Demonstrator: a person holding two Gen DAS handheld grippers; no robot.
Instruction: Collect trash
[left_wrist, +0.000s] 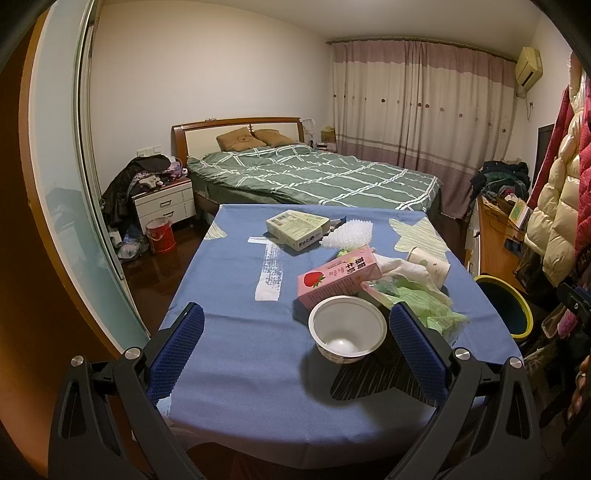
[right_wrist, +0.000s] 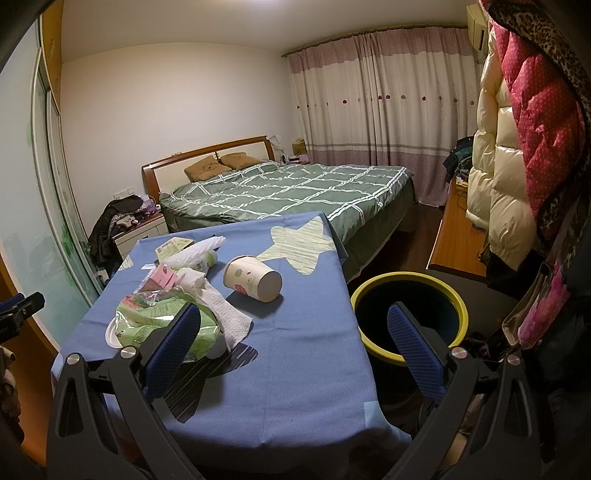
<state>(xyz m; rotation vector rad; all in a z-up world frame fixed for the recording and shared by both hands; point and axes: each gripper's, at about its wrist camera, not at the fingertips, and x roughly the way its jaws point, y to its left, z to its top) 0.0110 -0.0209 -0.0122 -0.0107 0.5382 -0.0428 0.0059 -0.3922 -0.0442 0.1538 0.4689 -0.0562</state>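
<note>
Trash lies on a table under a blue cloth: a white plastic bowl, a pink strawberry milk carton, a green plastic wrapper, white paper towel, a paper cup on its side, a green box and bubble wrap. My left gripper is open above the near table edge, with the bowl between its fingers but untouched. My right gripper is open over the table's right edge, left finger by the wrapper. A yellow-rimmed bin stands on the floor to the right.
A bed with a green checked cover lies beyond the table. A nightstand piled with clothes and a red bucket stand at the left. Coats hang at the right over a wooden desk. A sliding wardrobe door runs along the left.
</note>
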